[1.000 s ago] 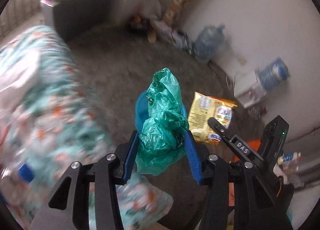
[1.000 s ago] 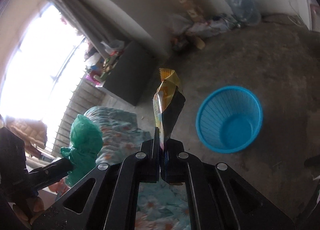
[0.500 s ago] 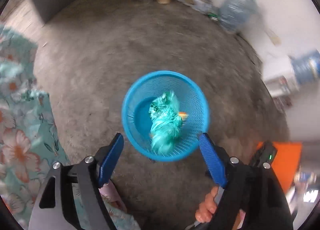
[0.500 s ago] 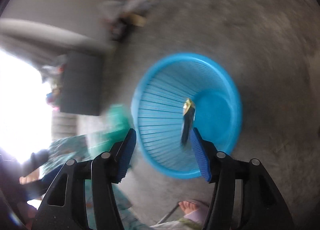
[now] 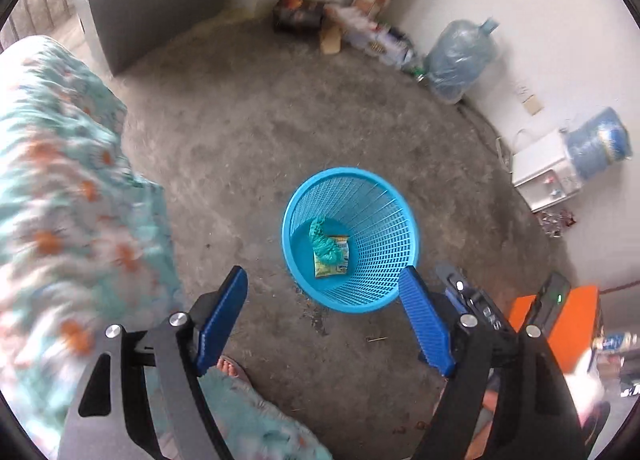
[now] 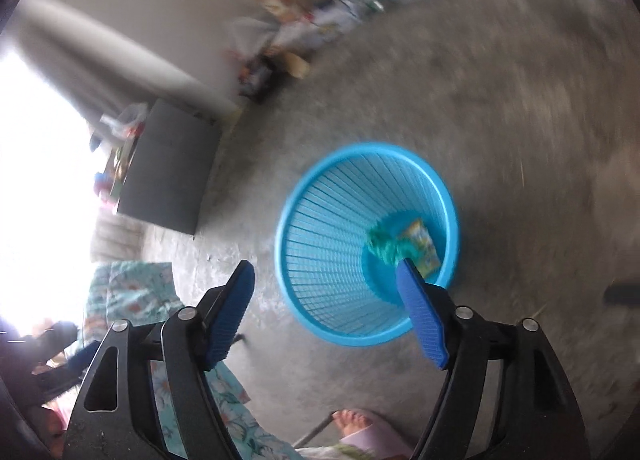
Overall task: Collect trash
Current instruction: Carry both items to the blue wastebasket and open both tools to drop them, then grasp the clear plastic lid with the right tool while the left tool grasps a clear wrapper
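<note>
Floor (image 5: pixel 248 132): bare grey concrete, mottled, with a few small specks and a dark stain just below the bin.

Bin (image 5: pixel 384 292) – blue plastic mesh, upright on the floor, landmark for all that follows. At its bottom lie the green bag (image 5: pixel 322 242), crumpled, and the yellow wrapper (image 5: pixel 334 260), flat; the bag overlaps the wrapper's left edge. Same pair in the right wrist view, blurred: bag (image 6: pixel 382 246), wrapper (image 6: pixel 420 244), bin (image 6: pixel 320 236).

Left gripper (image 5: pixel 322 318): spread wide above the bin's near rim, nothing between the fingers. Right gripper (image 6: pixel 326 310): jaws opening, nothing between them; one finger overlaps the bin's near rim in view.

Left of the bin – floral fabric (image 5: pixel 60 188), teal with orange flowers. Beyond the bin, along the white wall (image 5: pixel 520 0): a heap of clutter (image 5: pixel 320 16) in the corner, a water jug (image 5: pixel 460 56) on its side. Far left of the bin, a grey cabinet (image 5: pixel 160 0). Right of the bin, a white box (image 5: pixel 544 176), and nearer the camera something orange (image 5: pixel 576 324). Bare toes (image 6: pixel 352 420) show below the bin.
</note>
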Available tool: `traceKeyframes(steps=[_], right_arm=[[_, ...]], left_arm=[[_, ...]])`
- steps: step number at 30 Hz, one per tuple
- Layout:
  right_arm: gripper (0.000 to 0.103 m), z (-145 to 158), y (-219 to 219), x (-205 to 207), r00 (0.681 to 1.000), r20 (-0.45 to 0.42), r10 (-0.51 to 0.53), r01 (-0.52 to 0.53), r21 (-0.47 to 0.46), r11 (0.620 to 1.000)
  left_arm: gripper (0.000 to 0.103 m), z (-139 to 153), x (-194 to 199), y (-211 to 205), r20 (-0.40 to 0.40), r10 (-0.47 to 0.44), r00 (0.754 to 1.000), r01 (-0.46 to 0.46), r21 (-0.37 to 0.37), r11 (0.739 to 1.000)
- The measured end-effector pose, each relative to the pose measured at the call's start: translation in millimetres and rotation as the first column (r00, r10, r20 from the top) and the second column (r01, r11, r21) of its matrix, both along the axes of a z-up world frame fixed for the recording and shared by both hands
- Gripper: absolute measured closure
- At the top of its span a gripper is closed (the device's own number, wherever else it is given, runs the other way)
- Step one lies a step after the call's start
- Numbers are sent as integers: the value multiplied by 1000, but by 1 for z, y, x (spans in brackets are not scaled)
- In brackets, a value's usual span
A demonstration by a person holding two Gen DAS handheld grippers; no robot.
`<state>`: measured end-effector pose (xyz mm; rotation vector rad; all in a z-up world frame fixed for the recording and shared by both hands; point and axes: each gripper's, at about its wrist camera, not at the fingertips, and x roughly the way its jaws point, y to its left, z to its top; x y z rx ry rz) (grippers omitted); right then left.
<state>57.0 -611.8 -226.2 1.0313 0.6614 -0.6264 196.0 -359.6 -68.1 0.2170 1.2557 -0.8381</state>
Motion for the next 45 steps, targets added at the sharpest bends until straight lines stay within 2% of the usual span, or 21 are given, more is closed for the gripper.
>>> traceKeyframes(steps=[4,6,8,12,15,17,19,20,21,23,25,27,29,32,33,35,36,38,41,45], right_arm=[[22,41,36,25,994,-38,99,-103,-135,985],[18,59,55,35,988,-53,148,-156,-192,969],[12,78,78,46,978,-69,197,-208,-254,945],[8,112,120,64,956,-111,271,-293,-373,880],[8,129,154,73,923,-114,367,-380,-415,827],[8,133,174,81,899,-175,402,-438,-418,796],[8,138,198,88,880,-233,414,-475,-457,752],[8,141,213,90,871,-254,420,-490,-501,714],[8,142,226,92,870,-259,419,-491,-531,691],[8,147,247,96,869,-248,429,-488,-582,650],[8,156,264,100,852,-207,481,-494,-621,608],[8,168,275,105,811,-152,565,-513,-649,561],[8,178,283,114,749,-86,657,-539,-656,529],[8,177,293,144,698,-91,711,-619,-576,534],[10,173,296,154,678,-87,730,-651,-535,539],[32,163,300,173,646,-63,761,-702,-442,559],[36,157,301,181,641,-60,765,-719,-395,571],[53,145,302,193,633,-62,772,-742,-334,581],[61,139,313,201,616,-66,785,-764,-296,574],[74,136,322,210,609,-121,784,-773,-313,552]], left_arm=[[27,41,-7,47,13,22,1000,-20,-104,994],[27,62,-15,70,30,4,1000,0,-137,991],[27,84,-24,93,61,-23,998,33,-166,986],[26,128,-41,153,141,-31,989,68,-264,962],[18,163,-59,216,282,45,958,65,-368,928],[14,176,-66,272,367,146,919,31,-437,899],[12,180,-71,318,413,225,882,-5,-470,883],[12,179,-72,342,430,268,862,-35,-476,879],[12,176,-72,368,442,315,840,-68,-490,869],[12,168,-72,404,445,373,814,-108,-516,850],[12,156,-67,433,435,447,782,-186,-522,833],[12,144,-68,451,419,495,761,-238,-529,814],[12,134,-65,469,401,542,738,-283,-546,789],[12,120,-56,482,376,575,727,-309,-568,763],[12,117,-51,487,371,576,728,-311,-571,760],[12,110,-41,489,356,577,735,-316,-573,756],[12,108,-36,492,343,574,743,-312,-582,751],[15,111,-27,486,327,569,754,-299,-601,742],[24,117,-13,478,327,552,767,-273,-613,742],[37,124,5,458,373,540,754,-277,-565,777]])
